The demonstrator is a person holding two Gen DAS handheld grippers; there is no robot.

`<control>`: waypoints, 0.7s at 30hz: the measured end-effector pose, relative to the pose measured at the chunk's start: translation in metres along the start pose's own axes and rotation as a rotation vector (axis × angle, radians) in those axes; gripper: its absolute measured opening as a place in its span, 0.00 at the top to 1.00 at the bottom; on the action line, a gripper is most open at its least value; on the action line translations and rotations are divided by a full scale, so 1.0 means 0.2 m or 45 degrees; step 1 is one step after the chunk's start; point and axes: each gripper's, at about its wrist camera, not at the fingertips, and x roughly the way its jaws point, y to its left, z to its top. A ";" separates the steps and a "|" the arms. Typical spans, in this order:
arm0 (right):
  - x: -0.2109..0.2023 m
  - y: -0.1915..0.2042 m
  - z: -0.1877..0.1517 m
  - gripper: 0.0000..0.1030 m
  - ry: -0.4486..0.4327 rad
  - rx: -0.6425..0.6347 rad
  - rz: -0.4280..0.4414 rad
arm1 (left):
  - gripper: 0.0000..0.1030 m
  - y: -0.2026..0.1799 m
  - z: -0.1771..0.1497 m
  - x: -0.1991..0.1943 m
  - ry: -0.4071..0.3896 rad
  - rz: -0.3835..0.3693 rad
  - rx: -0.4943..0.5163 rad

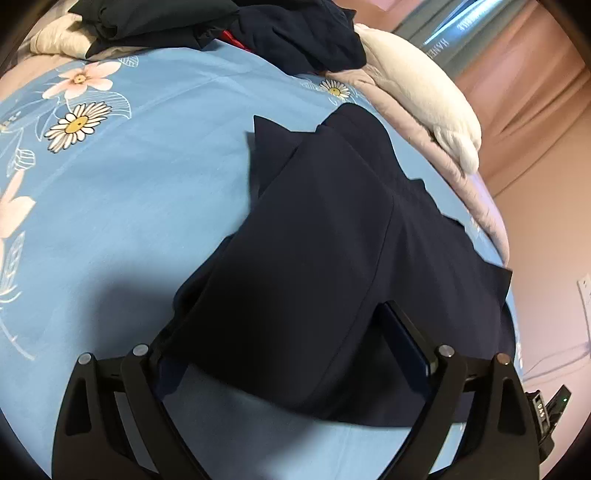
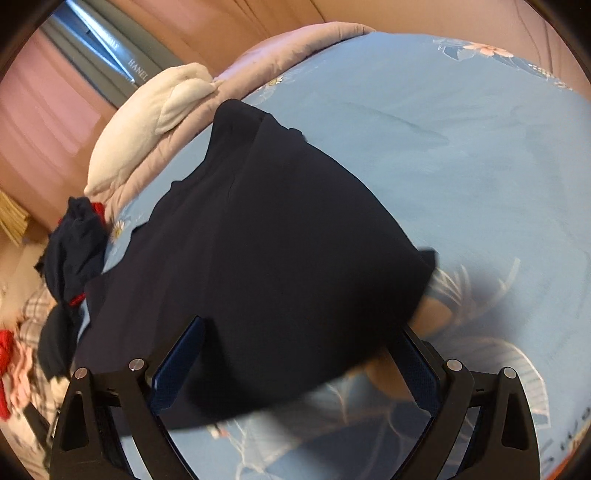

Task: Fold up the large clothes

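1. Both your claws are spread wide and grip nothing: the left claw and right claw sit with the navy garment draped between their fingers, part-folded on the blue floral bed.
2. Close on the near hem evenly before you carry it over.
3. Only the left view shows the whole pile of dark clothes beyond; only the right shows the plaid and red laundry.

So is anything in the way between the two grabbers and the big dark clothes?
Nothing visible. The dark garment lies on the blue sheet, reaching right between the wide-apart fingers of the left gripper and right gripper. The clothes pile sits far off.
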 end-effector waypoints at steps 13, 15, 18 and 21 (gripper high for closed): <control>-0.11 0.11 0.06 0.84 -0.186 -0.087 -0.052 | 0.85 -0.14 -0.01 -0.15 -0.061 -0.022 0.089; -0.22 0.14 0.05 0.85 -0.240 -0.139 -0.060 | 0.85 -0.16 -0.06 -0.22 -0.049 -0.001 0.119; -0.39 0.16 0.02 0.86 -0.311 -0.200 -0.053 | 0.85 -0.20 -0.18 -0.34 -0.034 0.034 0.169; -0.55 0.18 -0.01 0.86 -0.358 -0.288 -0.086 | 0.85 -0.24 -0.33 -0.45 -0.007 0.063 0.235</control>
